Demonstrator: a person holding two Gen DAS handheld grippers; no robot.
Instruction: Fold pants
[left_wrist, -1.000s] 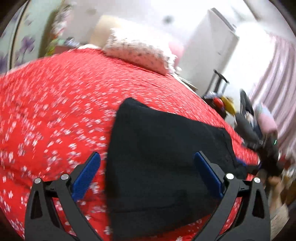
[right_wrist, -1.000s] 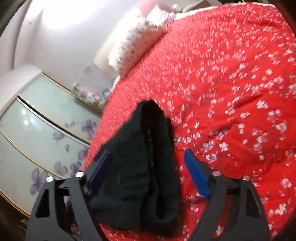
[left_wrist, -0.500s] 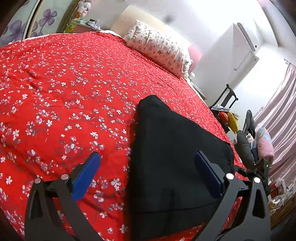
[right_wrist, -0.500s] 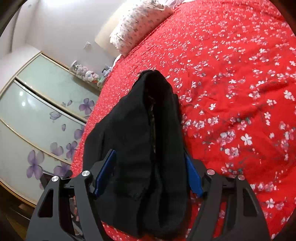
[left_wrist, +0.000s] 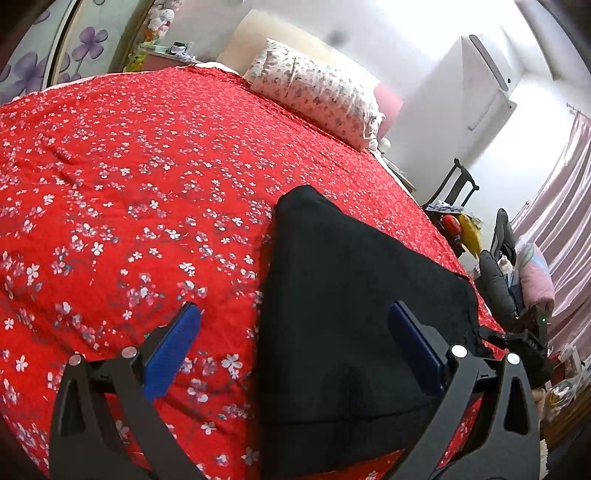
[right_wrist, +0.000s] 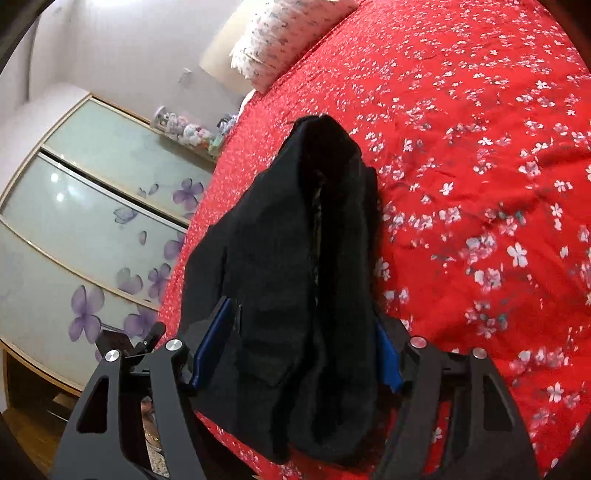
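Bedspread (left_wrist: 155, 177) in red with small white blossoms covers the bed and fills most of both wrist views; its near edge is cut off by the frame. At the head of the bed lies a pale patterned pillow (left_wrist: 314, 99), with a pink one behind it mostly hidden. A wardrobe (right_wrist: 85, 229) with frosted sliding doors and purple flower prints stands beside the bed, its lower part out of frame. Across the room, a white cabinet or appliance (left_wrist: 469, 96) is washed out by glare, and pink curtains (left_wrist: 565, 229) hang at the far right. Cluttered things near a dark chair (left_wrist: 458, 184) are too small and blurred to name.

Black pants (left_wrist: 354, 317) lie folded into a compact bundle on the bedspread near the bed's near edge. The fabric is so dark that seams and layers are hard to make out; in the right wrist view the pants (right_wrist: 306, 280) show a long central crease and stacked layers, while the near end is hidden behind the gripper frame.

The right gripper (right_wrist: 295, 354) has the bundle between its blue fingers (right_wrist: 212, 347); both sit against the cloth's sides and are partly buried by it, pinching the thick fold.

The left gripper (left_wrist: 291, 347) has its fingers (left_wrist: 171, 350) spread wide, one over the bedspread, the other over the pants, gripping nothing.
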